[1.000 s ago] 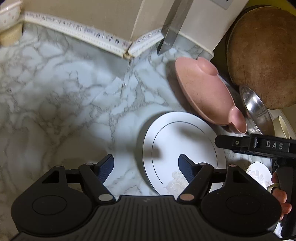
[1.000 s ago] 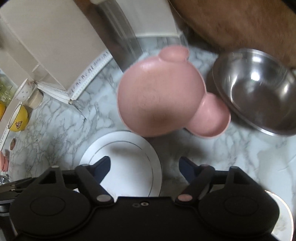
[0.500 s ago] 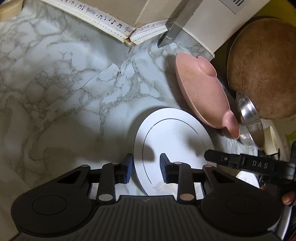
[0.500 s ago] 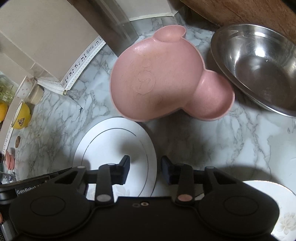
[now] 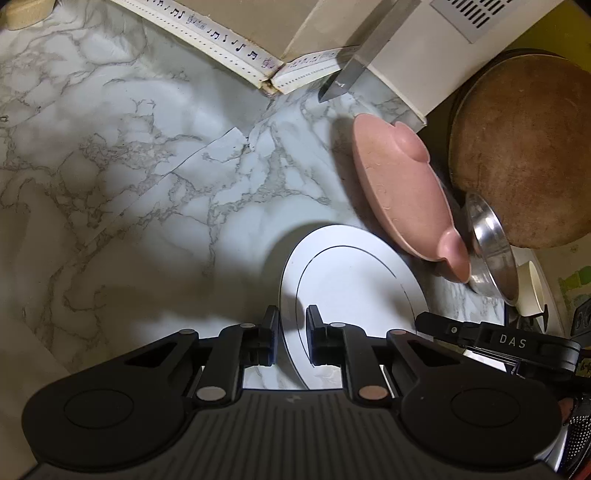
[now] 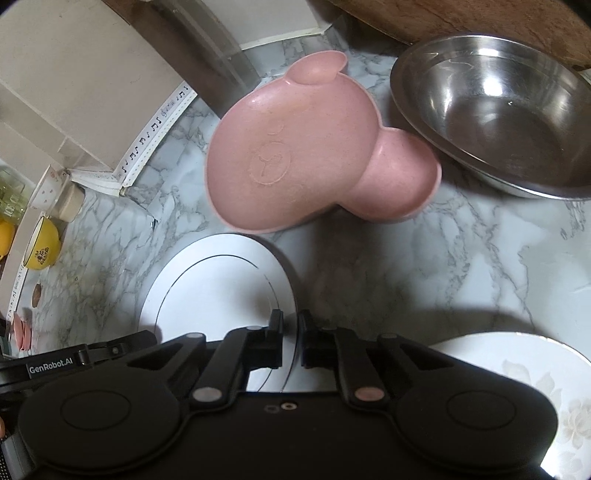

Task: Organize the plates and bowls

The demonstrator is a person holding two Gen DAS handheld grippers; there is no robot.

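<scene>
At lower centre of the left wrist view, the left gripper (image 5: 291,334) has just been closing, and its jaws now stand narrow with the left rim of the white plate (image 5: 354,291) between them; the pads appear to press on that rim. At lower centre of the right wrist view, the right gripper (image 6: 290,343) has also just been closing and clamps the right rim of the same white plate (image 6: 214,295). The plate lies on the marble counter (image 5: 147,184), just below the pink dish (image 6: 295,162).

Legible writing:
- "DAS" on the black body at right of the left wrist view.
- "GenRobot.AI" on the black body at lower left of the right wrist view.
- Printed music notes on the white trim strip (image 5: 221,35) at top.
- Dark characters on the yellow bowl (image 6: 42,243); these are too small to read.

Hidden or unclear:
- The near edge of the plate is covered by each gripper body.
- The steel bowl (image 6: 495,114) is cut off at the right frame edge; in the left wrist view it shows edge-on only.
- The floral plate (image 6: 535,373) at lower right is partly covered and cut off.
- The brown round board (image 5: 524,147) is cut off at the right frame edge.
- The embossed face on the pink dish is faint.
</scene>
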